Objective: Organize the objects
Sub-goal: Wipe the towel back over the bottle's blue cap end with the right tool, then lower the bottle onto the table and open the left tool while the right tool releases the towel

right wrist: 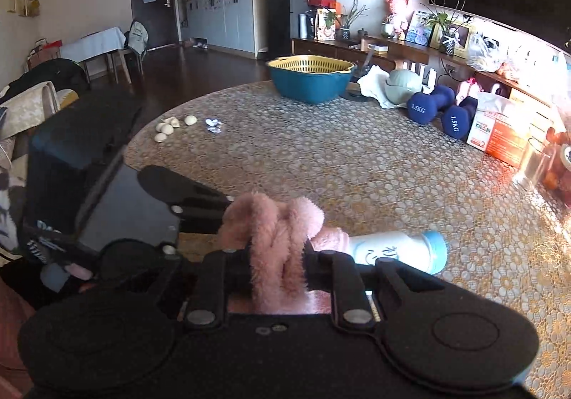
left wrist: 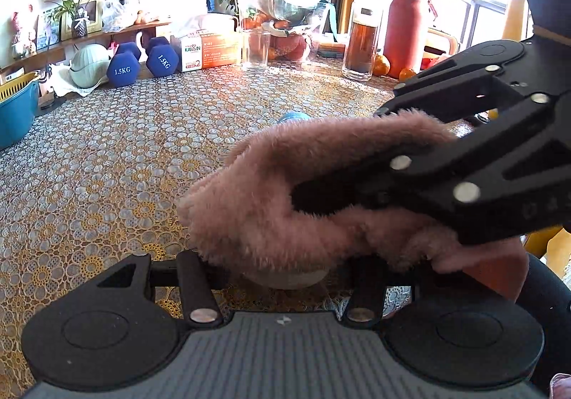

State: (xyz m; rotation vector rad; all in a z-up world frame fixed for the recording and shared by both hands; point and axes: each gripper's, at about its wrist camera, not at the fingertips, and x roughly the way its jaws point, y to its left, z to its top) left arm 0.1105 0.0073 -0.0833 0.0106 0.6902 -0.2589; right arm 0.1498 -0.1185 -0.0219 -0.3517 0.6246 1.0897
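A white bottle [right wrist: 389, 251] with a blue cap [right wrist: 437, 251] lies on the patterned table [right wrist: 357, 163]. A pink fluffy cover [left wrist: 285, 185] is bunched over its near end. My left gripper [left wrist: 282, 267] is shut on that covered end; the bottle's white base [left wrist: 285, 279] shows between its fingers. The blue cap [left wrist: 293, 117] peeks out beyond the fluff. My right gripper [right wrist: 278, 256] is shut on a fold of the pink cover [right wrist: 278, 220]. In the left wrist view it reaches in from the right [left wrist: 303, 199]. The left gripper [right wrist: 200, 199] enters the right wrist view from the left.
Two blue dumbbells [left wrist: 142, 63], a white and orange box [left wrist: 210, 51], an empty glass [left wrist: 256, 49], a jar of dark liquid [left wrist: 362, 42] and a red flask [left wrist: 407, 24] line the far edge. A blue basin with a yellow basket [right wrist: 310, 77] and small white lumps [right wrist: 167, 127] lie further off.
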